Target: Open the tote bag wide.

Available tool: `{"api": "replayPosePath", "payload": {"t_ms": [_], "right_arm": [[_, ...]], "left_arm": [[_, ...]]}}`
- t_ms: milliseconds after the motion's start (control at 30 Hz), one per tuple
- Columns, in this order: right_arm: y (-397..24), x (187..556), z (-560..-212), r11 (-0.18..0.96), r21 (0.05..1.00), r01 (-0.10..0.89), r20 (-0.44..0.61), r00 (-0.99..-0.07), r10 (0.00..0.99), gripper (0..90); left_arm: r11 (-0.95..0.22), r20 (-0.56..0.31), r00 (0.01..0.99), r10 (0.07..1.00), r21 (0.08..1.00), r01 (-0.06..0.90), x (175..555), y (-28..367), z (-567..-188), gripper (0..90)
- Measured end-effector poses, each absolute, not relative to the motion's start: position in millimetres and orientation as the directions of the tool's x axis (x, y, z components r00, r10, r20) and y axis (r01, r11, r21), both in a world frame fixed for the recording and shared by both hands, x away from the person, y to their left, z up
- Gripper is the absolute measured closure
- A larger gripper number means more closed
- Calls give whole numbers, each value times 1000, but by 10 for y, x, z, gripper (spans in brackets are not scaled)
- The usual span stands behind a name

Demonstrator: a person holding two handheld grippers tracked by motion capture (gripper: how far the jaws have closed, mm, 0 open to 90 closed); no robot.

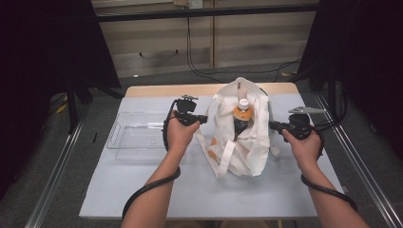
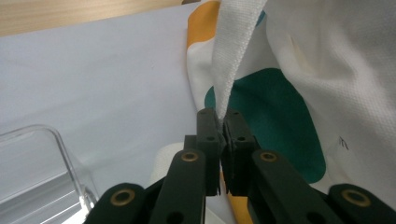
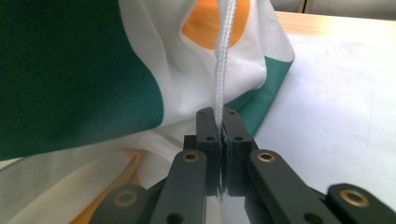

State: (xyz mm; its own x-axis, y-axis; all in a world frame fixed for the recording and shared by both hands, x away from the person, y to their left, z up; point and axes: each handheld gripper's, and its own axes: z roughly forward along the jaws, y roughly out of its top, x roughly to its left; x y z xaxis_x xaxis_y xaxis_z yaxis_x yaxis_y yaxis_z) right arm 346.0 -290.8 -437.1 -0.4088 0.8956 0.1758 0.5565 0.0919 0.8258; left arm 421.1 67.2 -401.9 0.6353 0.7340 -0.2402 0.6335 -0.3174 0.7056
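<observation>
Both forearms reach in from below; the left gripper (image 1: 203,118) and right gripper (image 1: 273,125) each clamp a strap (image 2: 229,70) of the white tote bag (image 1: 240,142). Inside stands a bottle (image 1: 241,116); a clear tray (image 1: 133,135) lies left

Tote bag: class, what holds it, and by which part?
Both grip the tote bag by its white webbing straps: the left hand-held gripper shut on one strap, the right hand-held gripper on the other.

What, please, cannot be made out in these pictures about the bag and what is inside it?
- High view: the lower body of the orange-labelled, white-capped bottle is hidden by the wall of the white cloth tote bag.
- High view: the bottle label's print is too small to read.
- Left gripper view: the clear plastic tray is cut off by the frame's edge.
</observation>
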Motion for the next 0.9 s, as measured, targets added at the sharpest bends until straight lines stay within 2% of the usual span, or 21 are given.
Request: {"api": "replayPosePath", "payload": {"t_ms": [133, 367, 433, 767, 833, 900], "right_arm": [[-2878, 3465, -4345, 94, 830, 549, 174, -416, 892, 881], [-2847, 3468, -4314, 92, 834, 543, 176, -422, 889, 880], [-2841, 3469, -4307, 95, 835, 542, 174, -424, 889, 880], [-2838, 3472, -4297, 98, 837, 539, 172, -428, 887, 878], [-2840, 3470, -4296, 94, 837, 539, 175, -426, 887, 877], [-2842, 3470, -4296, 95, 836, 540, 175, -426, 888, 876]], "left_arm": [[-316, -245, 637, 731, 706, 634, 4226, 641, -4001, 821], [-317, -224, 639, 735, 720, 617, 4269, 571, -3937, 623], [-310, -222, 642, 734, 732, 607, 4283, 550, -3908, 609], [-303, -180, 656, 733, 778, 551, 4341, 397, -3688, 654], [-301, -177, 664, 726, 786, 539, 4345, 372, -3662, 702], [-286, -198, 658, 727, 784, 551, 4343, 354, -3659, 791]]}}
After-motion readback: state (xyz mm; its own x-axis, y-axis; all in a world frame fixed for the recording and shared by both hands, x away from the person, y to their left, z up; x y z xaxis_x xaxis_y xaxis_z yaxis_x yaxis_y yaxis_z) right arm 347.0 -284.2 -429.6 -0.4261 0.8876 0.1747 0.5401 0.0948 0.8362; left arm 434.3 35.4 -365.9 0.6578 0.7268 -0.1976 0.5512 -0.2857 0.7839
